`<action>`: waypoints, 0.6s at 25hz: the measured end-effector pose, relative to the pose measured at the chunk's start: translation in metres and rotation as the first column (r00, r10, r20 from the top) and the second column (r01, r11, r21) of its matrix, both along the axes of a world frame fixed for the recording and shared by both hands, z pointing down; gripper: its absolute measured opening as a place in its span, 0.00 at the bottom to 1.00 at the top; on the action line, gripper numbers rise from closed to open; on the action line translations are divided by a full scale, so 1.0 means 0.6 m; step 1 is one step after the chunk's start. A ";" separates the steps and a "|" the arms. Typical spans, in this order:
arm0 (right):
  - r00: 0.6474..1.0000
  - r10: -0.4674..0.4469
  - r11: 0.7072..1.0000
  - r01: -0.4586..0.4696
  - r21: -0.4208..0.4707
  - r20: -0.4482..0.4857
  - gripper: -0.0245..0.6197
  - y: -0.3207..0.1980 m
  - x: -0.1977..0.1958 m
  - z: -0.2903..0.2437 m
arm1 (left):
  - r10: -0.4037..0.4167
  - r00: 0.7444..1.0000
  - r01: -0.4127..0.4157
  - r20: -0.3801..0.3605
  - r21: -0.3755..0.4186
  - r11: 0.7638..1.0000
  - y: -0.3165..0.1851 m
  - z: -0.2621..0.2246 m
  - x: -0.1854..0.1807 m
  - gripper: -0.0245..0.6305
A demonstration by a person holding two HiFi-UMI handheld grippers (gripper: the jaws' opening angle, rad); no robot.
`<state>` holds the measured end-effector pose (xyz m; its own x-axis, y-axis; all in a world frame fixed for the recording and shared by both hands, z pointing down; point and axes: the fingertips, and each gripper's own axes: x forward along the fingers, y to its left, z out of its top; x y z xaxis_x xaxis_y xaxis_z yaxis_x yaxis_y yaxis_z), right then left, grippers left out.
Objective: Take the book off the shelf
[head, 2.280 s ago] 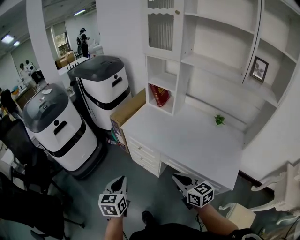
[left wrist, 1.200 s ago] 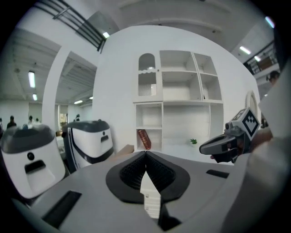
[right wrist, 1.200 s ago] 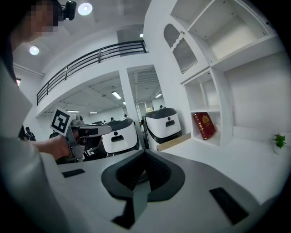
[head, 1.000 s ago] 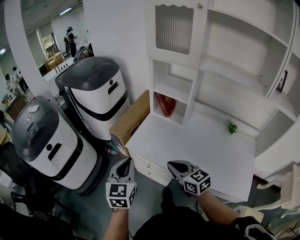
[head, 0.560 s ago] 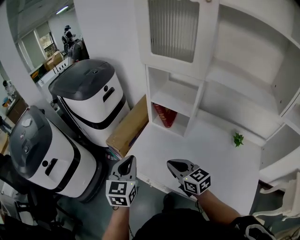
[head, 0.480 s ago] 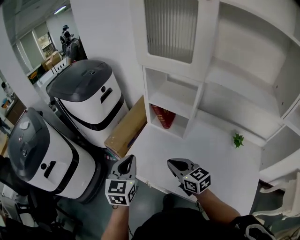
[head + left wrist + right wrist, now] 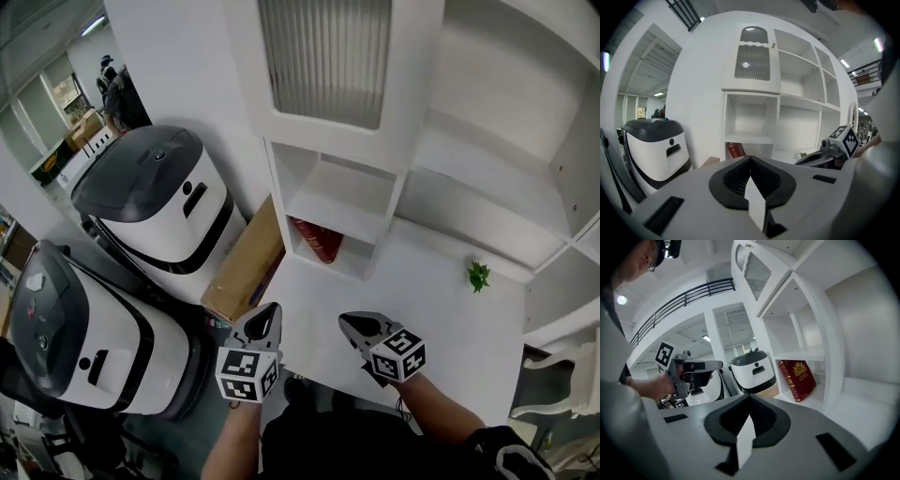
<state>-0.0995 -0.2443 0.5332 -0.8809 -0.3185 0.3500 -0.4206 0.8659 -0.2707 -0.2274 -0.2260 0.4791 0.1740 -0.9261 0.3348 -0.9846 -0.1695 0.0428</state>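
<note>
A dark red book (image 7: 317, 241) with gold print leans in the lowest cubby of the white shelf unit (image 7: 375, 192), at the desk's back left. The same book (image 7: 736, 150) is small in the left gripper view and larger in the right gripper view as the book (image 7: 799, 379). My left gripper (image 7: 270, 310) hovers at the desk's front left corner, shut and empty. Over the desk's front edge my right gripper (image 7: 345, 322) is likewise shut with nothing in it. Both are well short of the book.
Two white machines with dark lids (image 7: 150, 202) (image 7: 75, 328) stand left of the desk (image 7: 441, 309). A cardboard box (image 7: 246, 262) is wedged between them and the desk. A small green plant (image 7: 479, 275) sits at the desk's back right. A ribbed glass door (image 7: 323, 56) hangs above the cubbies.
The head and both grippers have come closer to the desk and shelf; the grippers now reach the desk's front edge. Both stay shut and the book has not moved.
</note>
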 end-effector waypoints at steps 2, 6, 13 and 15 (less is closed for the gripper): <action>0.999 0.039 0.999 -0.039 -0.004 -0.005 0.06 -0.013 -0.008 -0.001 | 0.026 0.999 -0.027 -0.023 -0.011 1.000 -0.022 0.007 -0.011 0.05; 0.995 0.098 0.995 -0.098 0.001 -0.017 0.06 -0.036 -0.035 -0.013 | 0.084 0.996 -0.085 -0.042 -0.006 0.996 -0.065 0.000 -0.037 0.05; 0.985 0.167 0.986 -0.167 0.016 -0.050 0.06 -0.057 -0.088 -0.021 | 0.165 0.983 -0.166 -0.082 -0.008 0.986 -0.123 0.008 -0.079 0.06; 0.980 0.190 0.982 -0.189 0.015 -0.065 0.06 -0.057 -0.098 -0.019 | 0.184 0.978 -0.186 -0.103 -0.014 0.982 -0.135 0.016 -0.088 0.06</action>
